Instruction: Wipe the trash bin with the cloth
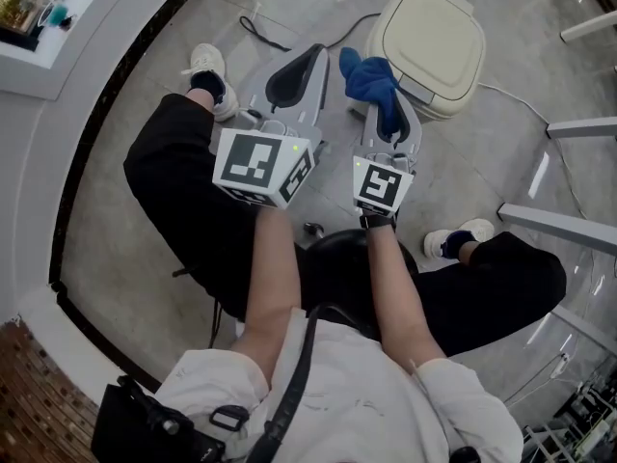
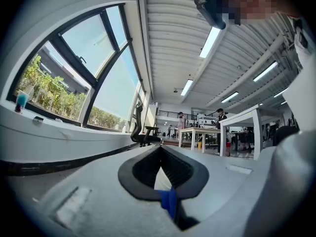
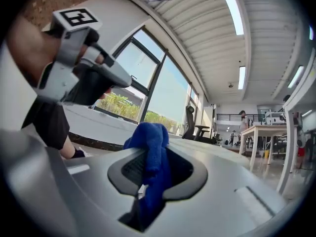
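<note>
Blue cloth [image 3: 148, 137] is pinched in the right gripper [image 3: 158, 157]; left gripper [image 2: 160, 151] closed, empty.

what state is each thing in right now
left gripper: shut, nothing between its jaws
right gripper: shut on the blue cloth
blue cloth: bunched, pinched between the right gripper's jaws, sticking out past their tips
trash bin: lid closed, standing on the floor
</note>
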